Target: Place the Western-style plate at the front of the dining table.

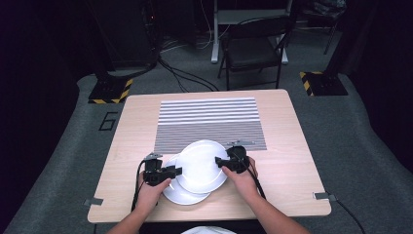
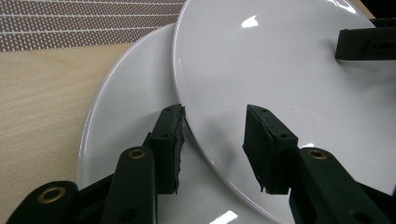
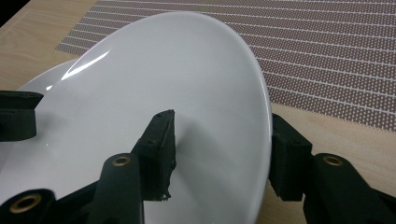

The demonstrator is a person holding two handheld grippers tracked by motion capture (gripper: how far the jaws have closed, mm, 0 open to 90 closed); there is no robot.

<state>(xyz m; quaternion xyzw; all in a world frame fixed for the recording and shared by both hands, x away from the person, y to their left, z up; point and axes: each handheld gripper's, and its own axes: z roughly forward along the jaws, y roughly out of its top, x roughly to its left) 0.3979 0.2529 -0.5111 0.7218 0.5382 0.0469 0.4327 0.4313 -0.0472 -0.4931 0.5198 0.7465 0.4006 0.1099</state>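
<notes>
left edge of table [image 1: 117,161]: bare wood, striped mat [image 1: 209,124] farther back. left gripper [image 1: 165,172] is seen at the near-left of two overlapping white plates. in the left gripper view its jaws are spread, one on each side of the top plate's [image 2: 280,74] left rim, with the lower plate [image 2: 126,121] under it; one jaw looks close to the rim, but a real pinch is not shown.

centre: top plate [image 1: 202,165] is tilted, propped across the lower plate [image 1: 182,194], both near the front edge of the table, just off the mat.

right: right gripper [image 1: 225,162] is placed over the top plate's right rim. in the right gripper view the jaws straddle the rim [image 3: 261,135], one above, one below the far side; a gap is seen at the upper jaw, so they are judged open, not clamped.

risks, judged: glazed rim is slick; if one side is closed before the other, the plate could pivot and slide off. an uneven lift could knock it against the lower plate and chip it. the lower plate could be dragged toward the table's front edge.
</notes>
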